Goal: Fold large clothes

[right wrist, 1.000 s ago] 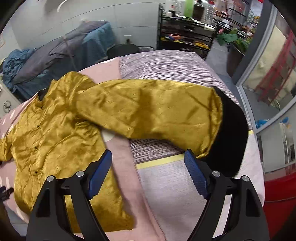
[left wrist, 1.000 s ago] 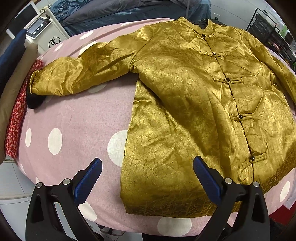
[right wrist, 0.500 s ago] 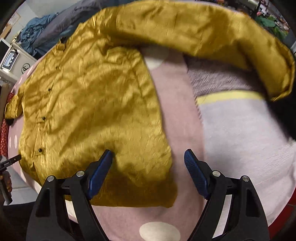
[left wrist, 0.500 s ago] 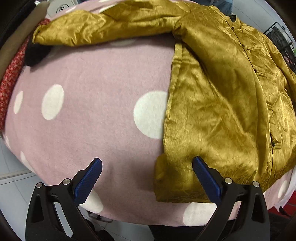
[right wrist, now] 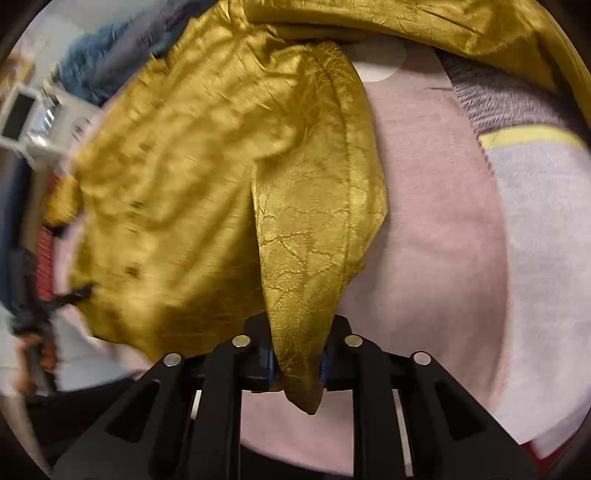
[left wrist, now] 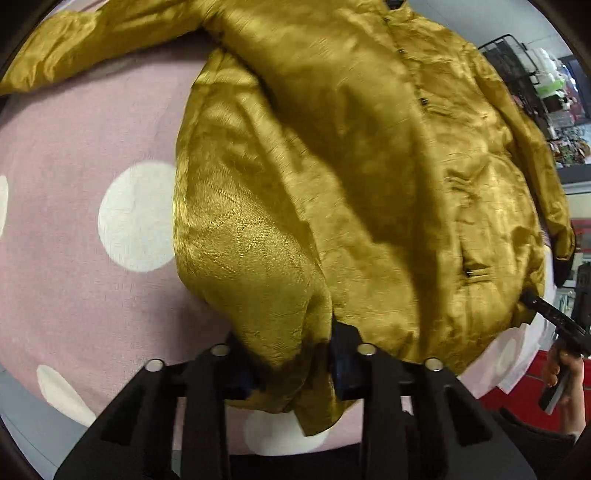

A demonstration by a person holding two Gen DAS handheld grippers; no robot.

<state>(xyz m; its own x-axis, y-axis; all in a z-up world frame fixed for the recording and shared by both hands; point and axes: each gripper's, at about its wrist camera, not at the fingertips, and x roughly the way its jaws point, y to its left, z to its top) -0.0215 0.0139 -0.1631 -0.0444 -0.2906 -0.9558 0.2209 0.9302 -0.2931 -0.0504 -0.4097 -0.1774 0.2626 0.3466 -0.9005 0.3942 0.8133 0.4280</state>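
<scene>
Right, left wrist view first: the left tool (left wrist: 295,373) is clamped on a bunched corner of the jacket (left wrist: 369,177) hem, gold cloth squeezed between its blue pads and spilling out below them. That jacket lies front-up across the blanket (left wrist: 74,258), pink with white dots, one sleeve (left wrist: 92,40) stretched off toward the top left. Its near left edge is lifted and puckered where the tool has it. Over at the far right edge a hand (left wrist: 565,373) holds the right tool's handle (left wrist: 554,321), which reaches in to the hem's other corner.

Over to the right wrist view: the right tool (right wrist: 297,363) is closed on the jacket too, a narrow fold of gold cloth rising straight up from between its pads, with a tip hanging below. Much of the jacket's body to the left is blurred. The other sleeve (right wrist: 424,22) runs across the top of the view. Pink blanket shows to the right, and beyond it a grey striped cover (right wrist: 524,177) with a yellow band. Far left, blurred, sits a white machine (right wrist: 33,122).
</scene>
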